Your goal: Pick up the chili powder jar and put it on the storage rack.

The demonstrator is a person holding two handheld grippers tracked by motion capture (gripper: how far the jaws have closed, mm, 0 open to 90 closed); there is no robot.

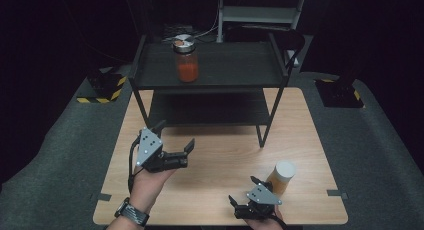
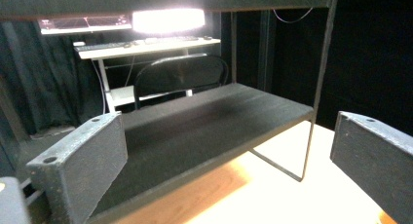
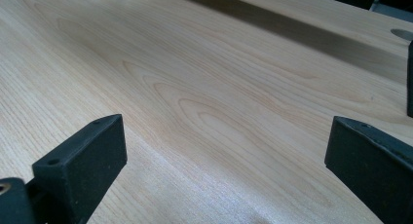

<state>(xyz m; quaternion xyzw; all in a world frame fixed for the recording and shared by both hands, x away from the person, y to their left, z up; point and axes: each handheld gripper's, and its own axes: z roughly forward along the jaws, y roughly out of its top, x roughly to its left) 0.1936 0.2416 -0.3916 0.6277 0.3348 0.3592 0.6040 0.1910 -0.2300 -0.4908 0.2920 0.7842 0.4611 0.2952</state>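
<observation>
Left gripper (image 1: 174, 134), jaws spread wide and empty, faces the black shelf (image 1: 220, 75). Right gripper (image 1: 245, 190), jaws likewise wide, hovers just beside the white-capped orange bottle (image 1: 281, 177) standing upright, cap skyward, near the table's (image 1: 220, 160) front right.

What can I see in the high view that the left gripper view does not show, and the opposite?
The high view has the jar of orange sauce on the rack's top shelf, the white-capped bottle on the table, the right gripper and both hands. The left gripper view has a chair, a lit desk behind the rack, and that gripper's fingers close up, spread apart. Both share the rack's lower shelf, the table, and the left gripper.
</observation>
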